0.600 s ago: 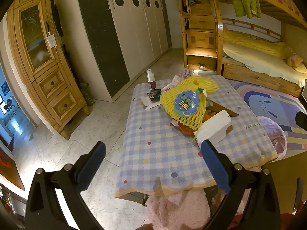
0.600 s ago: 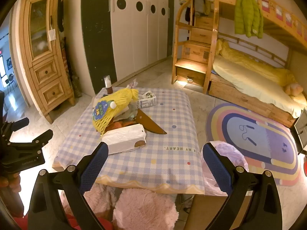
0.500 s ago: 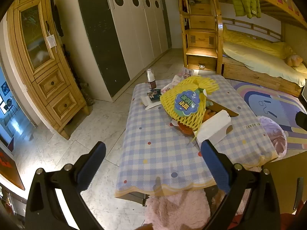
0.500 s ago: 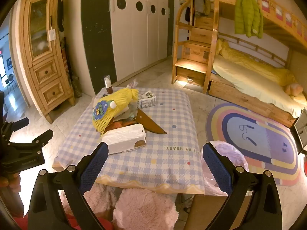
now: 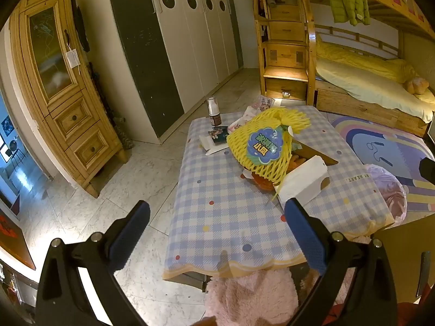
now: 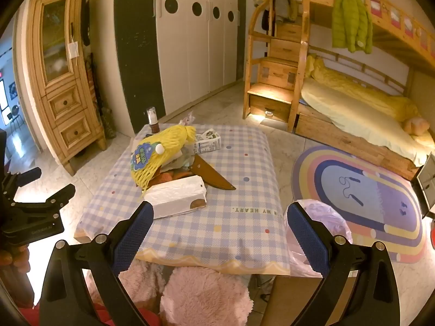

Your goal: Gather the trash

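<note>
The left gripper [image 5: 216,221] is hovering at the bottom of its frame, its blue-padded fingers [image 5: 130,235] standing wide apart and holding nothing. The right gripper [image 6: 217,224] is sitting low in its own frame, fingers [image 6: 307,233] likewise spread and empty.

The trash is lying in a heap on the blue-and-white checked counter [image 6: 239,195], centre of both views: a yellow foam fruit net with a blue label [image 6: 156,153] is draped over the pile, a white rectangular paper-wrapped box [image 6: 176,197] is lying just in front of it, and a brown pointed cardboard piece [image 6: 212,175] is poking out to the right. A small brown bottle with a white cap [image 5: 214,111] is standing at the counter's far corner. A pale pink plastic bag [image 6: 318,222] is hanging beside the counter's right edge, lower right.
</note>
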`<state>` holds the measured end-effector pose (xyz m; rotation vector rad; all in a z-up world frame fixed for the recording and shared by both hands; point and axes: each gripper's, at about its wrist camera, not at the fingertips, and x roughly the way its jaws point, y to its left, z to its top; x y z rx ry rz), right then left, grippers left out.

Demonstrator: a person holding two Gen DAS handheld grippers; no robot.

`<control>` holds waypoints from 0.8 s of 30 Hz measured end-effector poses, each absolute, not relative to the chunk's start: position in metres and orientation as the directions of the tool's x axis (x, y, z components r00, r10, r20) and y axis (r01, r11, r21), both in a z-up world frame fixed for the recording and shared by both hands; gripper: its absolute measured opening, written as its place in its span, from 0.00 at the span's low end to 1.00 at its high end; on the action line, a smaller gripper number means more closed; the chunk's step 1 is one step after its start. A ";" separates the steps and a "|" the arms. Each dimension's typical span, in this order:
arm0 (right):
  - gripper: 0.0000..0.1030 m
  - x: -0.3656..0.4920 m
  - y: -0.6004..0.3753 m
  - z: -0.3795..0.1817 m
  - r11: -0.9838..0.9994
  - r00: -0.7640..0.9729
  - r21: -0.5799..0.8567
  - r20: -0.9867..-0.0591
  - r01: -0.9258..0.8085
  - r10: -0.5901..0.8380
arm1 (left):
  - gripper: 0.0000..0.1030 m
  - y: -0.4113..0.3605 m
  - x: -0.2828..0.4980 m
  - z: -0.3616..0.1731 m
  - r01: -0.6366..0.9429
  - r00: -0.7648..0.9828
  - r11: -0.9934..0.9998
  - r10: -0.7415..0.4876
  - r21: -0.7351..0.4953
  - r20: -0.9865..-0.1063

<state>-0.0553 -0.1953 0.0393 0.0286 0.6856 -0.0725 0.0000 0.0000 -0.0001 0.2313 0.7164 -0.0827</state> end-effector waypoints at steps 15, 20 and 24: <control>0.95 -0.055 -0.195 0.039 0.997 0.771 0.002 -0.634 0.078 -0.059 | 0.93 0.001 0.000 -0.001 0.157 0.751 0.971 0.002 0.181 -0.660; 0.95 -0.055 -0.196 0.039 0.997 0.772 0.003 -0.634 0.077 -0.058 | 0.93 0.000 0.000 0.000 0.155 0.752 0.971 0.004 0.183 -0.659; 0.95 -0.055 -0.196 0.039 0.997 0.771 0.003 -0.634 0.078 -0.058 | 0.93 0.000 -0.001 0.000 0.155 0.751 0.971 0.003 0.181 -0.660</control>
